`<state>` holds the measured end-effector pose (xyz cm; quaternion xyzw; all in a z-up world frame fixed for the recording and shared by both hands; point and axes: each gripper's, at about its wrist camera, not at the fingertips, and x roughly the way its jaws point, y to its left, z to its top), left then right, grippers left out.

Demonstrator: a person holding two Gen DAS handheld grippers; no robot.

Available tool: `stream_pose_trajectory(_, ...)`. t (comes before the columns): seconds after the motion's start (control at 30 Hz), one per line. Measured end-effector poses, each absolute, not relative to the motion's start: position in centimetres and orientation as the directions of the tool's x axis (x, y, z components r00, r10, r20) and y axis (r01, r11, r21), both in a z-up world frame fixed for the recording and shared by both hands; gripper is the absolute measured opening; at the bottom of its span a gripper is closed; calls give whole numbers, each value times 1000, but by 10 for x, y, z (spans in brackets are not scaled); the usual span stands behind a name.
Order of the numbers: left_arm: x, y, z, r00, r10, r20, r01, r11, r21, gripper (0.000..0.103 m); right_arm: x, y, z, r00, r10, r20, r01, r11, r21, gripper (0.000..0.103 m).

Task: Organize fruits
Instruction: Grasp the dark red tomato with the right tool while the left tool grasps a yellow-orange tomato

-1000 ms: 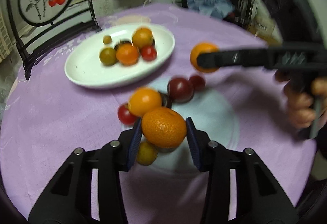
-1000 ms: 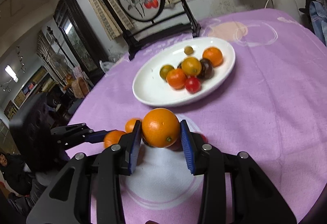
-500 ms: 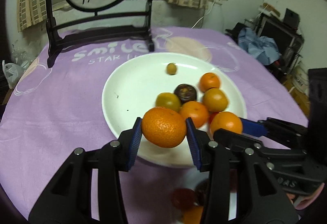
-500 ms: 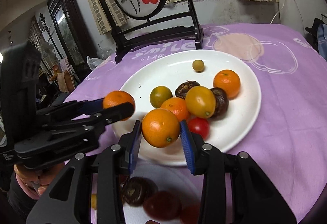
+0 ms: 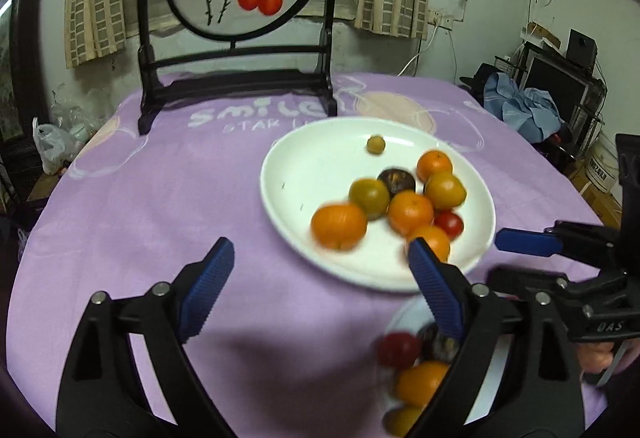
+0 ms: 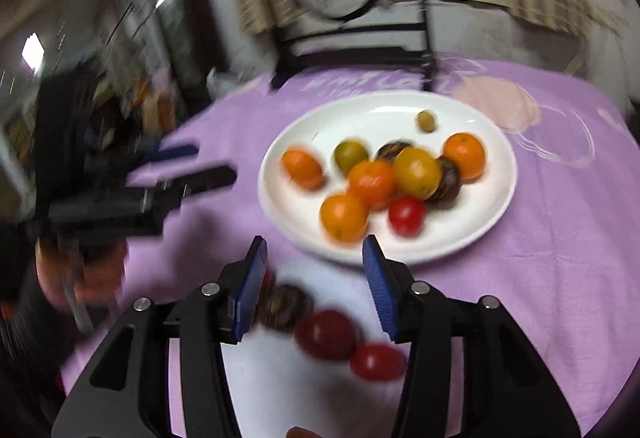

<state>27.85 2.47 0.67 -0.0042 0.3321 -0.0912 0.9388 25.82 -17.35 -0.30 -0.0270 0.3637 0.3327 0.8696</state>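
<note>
Now both grippers' fingers, just opening, gape empty beside the fruit-crowded plate [image 5: 280,162].

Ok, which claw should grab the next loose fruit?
Right. Both claws have just been opening and hold nothing; the right claw frames the leftover fruits, which lie off beside the left claw.

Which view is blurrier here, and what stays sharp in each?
Right wrist view: heavy motion smear over the room, the left gripper and the fruit; its own blue pads stay crisp. Left wrist view: mostly sharp, only the nearest orange and the near-edge fruit smear. Both bend at the fisheye edges.
</note>
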Motion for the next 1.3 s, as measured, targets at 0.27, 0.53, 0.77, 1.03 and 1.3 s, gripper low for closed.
stream_pose_trajectory(0.27, 253, 44, -3, 745, -173, -644, 148, 985, -92, 93, 240, -170, -23, 502, 480, -720, -699, 715, -10, 50)
stream_pose_trajectory(0.53, 244, 43, -1, 753, -169, -636, 159, 985, -74, 93, 236, -166, -35, 462, 471, -751, -731, 682, -23, 50)
stream_pose_trajectory(0.77, 238, 37, -1, 745, -199, -637, 197, 978, -75, 93, 235, -161, -41, 493, 449, -745, -729, 681, -72, 50)
stream_pose_trajectory(1.03, 232, 30, -1, 748, -194, -635, 220, 975, -37, 93, 230, -157, -42, 524, 421, -740, -724, 678, -127, 39)
stream_pose_trajectory(1.3, 229, 34, -1, 726, -239, -645, 247, 966, -79, 93, 241, -193, -11, 537, 542, -646, -665, 744, 70, 39)
